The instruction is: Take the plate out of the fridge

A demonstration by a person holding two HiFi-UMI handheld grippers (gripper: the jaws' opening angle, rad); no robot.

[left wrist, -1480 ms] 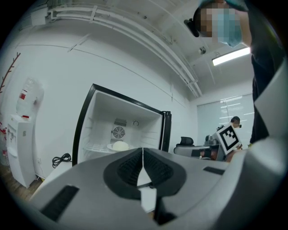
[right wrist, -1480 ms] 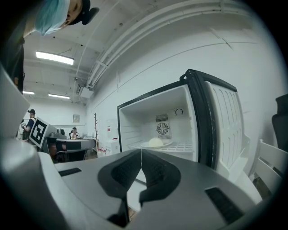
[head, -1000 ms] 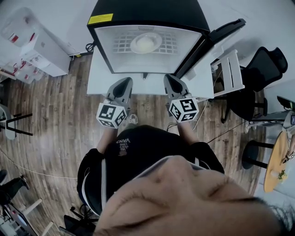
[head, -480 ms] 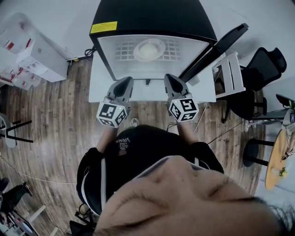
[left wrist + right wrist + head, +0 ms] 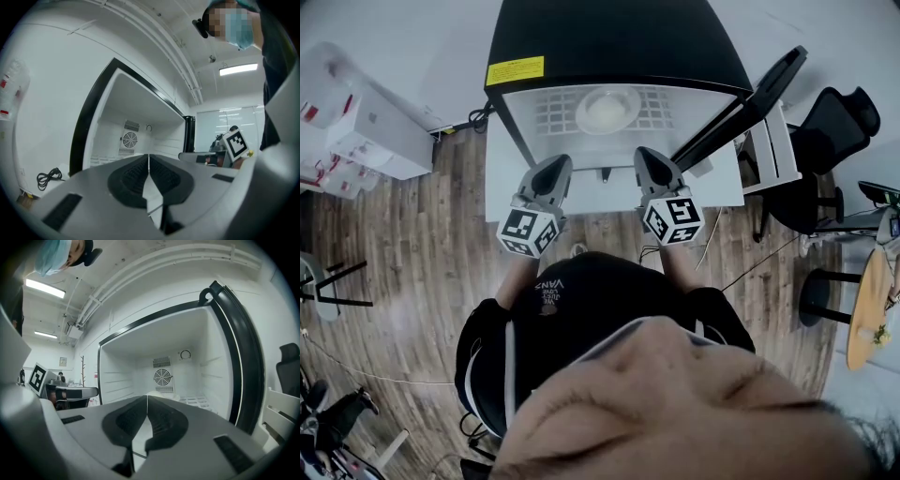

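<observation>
Left gripper (image 5: 555, 165) has its jaws pressed fully together with nothing between them. Right gripper (image 5: 649, 159) is the same, closed and empty. Both are held level, side by side, just in front of the fridge (image 5: 609, 37) mouth, not yet inside.

The fridge is a small black unit on a white bench (image 5: 712, 183), with its door (image 5: 741, 103) swung open to the right. Inside it is bare white, with a fan grille on the far wall.

The plate (image 5: 607, 109) sits mid-depth on the wire shelf (image 5: 551, 108), roughly centred and well apart from both grippers. The right gripper view shows only a pale sliver of it past the jaw tips.

Handling, my read: white and glossy, likely ceramic, so stiff, fairly heavy for a pinch grip, slick at the rim, and it would chip or break if dropped. I can't tell whether anything lies on it.

- Best hold looks like the near rim — one jaw over the lip and one under, where the wire grid leaves a gap.
- Gripping at the left and right of the near edge with both grippers would stop it tipping.
- Jaws need opening first.
- Keep it flat coming out, clear of the door on the right.
</observation>
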